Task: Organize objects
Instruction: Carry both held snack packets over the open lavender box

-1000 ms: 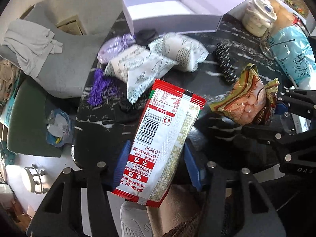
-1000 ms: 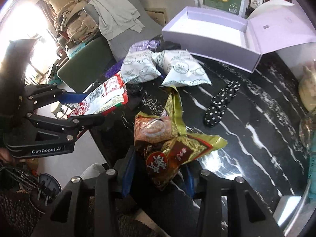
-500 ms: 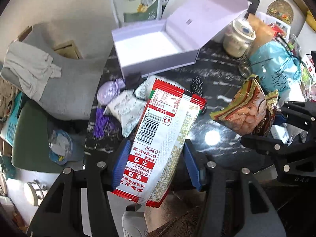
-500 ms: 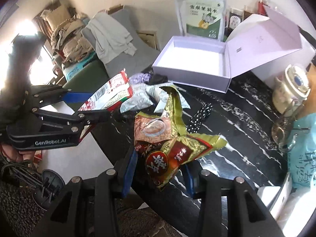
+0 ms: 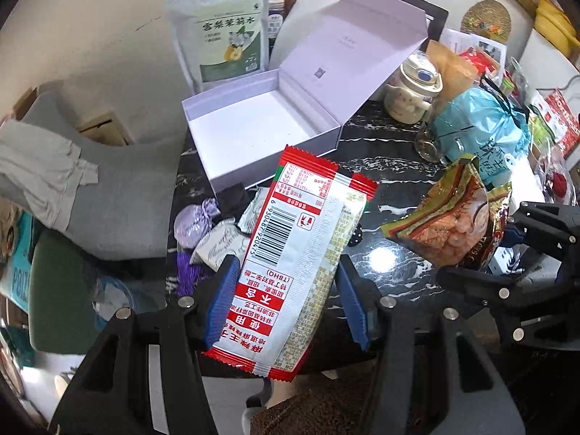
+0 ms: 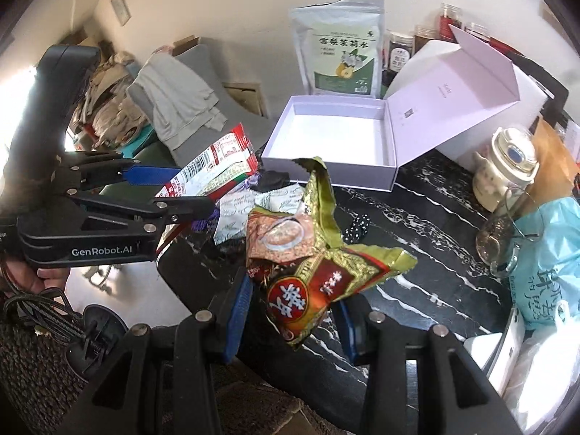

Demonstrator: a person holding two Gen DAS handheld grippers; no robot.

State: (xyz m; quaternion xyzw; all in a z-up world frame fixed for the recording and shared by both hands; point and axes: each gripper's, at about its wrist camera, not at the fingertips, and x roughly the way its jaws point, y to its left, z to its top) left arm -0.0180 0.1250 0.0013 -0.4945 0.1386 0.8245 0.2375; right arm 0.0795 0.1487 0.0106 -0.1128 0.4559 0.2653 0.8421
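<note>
Left gripper point(image 5: 286, 304) clamps the red-and-white snack packet point(image 5: 293, 264), right gripper point(image 6: 293, 320) pinches the gold crinkled bag point(image 6: 308, 264), both above the table's near edge. At twelve o'clock the open lilac box point(image 6: 326, 170) sits empty; small sachets point(image 6: 239, 214) crowd eleven, a glass jug point(image 6: 507, 243) at two

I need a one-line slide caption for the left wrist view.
Left tool holds a red-and-white snack packet above the open lilac box.

Right claw point(image 6: 290, 311) grips a gold snack bag point(image 6: 311, 253) (crumpled); open lavender box point(image 6: 337, 137) beyond.
</note>
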